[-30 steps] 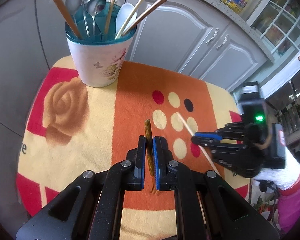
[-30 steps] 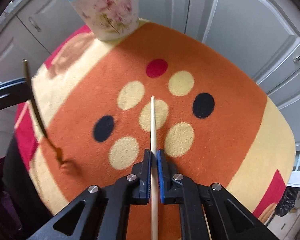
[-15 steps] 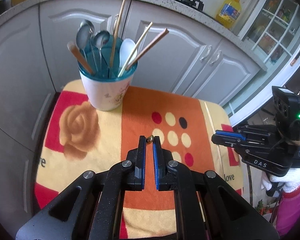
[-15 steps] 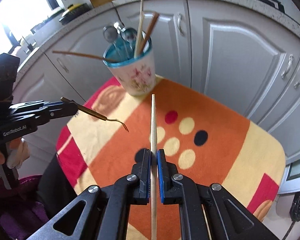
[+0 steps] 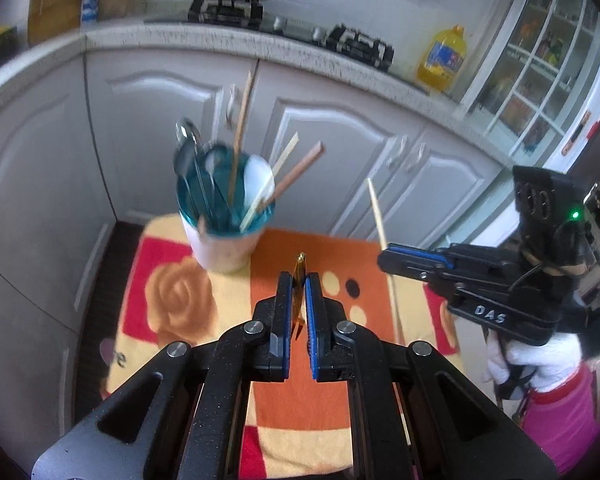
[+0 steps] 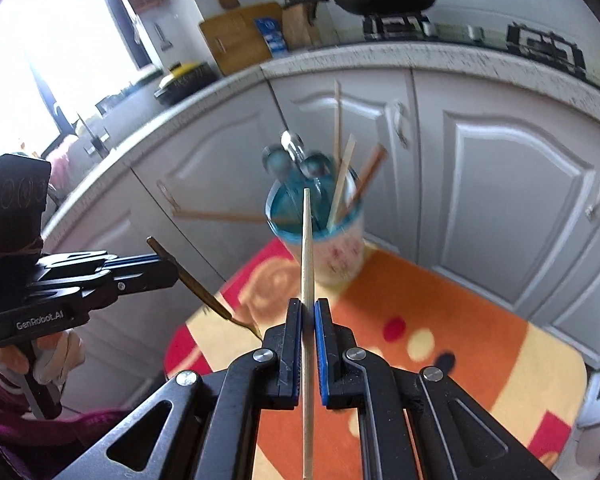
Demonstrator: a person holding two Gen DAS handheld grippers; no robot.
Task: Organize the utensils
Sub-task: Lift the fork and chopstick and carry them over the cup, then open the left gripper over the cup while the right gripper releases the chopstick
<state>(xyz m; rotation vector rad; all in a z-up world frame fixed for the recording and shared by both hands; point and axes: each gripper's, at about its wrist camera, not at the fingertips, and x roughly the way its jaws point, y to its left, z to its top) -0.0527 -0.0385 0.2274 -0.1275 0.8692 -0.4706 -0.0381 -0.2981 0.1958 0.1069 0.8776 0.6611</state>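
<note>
Left wrist view: left gripper [image 5: 299,300] at lower centre, jaws nearly together, clamped on a slim golden fork [image 5: 299,280]; only its handle end shows above the pads, tines below between the fingers. Utensil cup [image 5: 225,236], white with a teal liner, stands left of centre at the far edge of the patterned cloth [image 5: 172,304] that covers the small worktop. The cup holds metal spoons, a white spoon and several chopsticks leaning out to the right; contents blurred. At right of frame, right gripper [image 5: 384,258] pinches a pale wooden chopstick [image 5: 378,216], which runs up and down through its jaws, apart from the cup. A white-gloved hand [image 5: 540,360] carries that gripper. Right wrist view: right gripper [image 6: 308,312] narrow on the chopstick [image 6: 307,248], whose tip overlaps the cup [image 6: 336,252] in the picture; contact cannot be told. At left of frame, left gripper [image 6: 172,268] holds the fork [image 6: 198,288] slanting down to the right, tines above the cloth [image 6: 440,320]. White cabinet doors [image 6: 512,208] behind.
</note>
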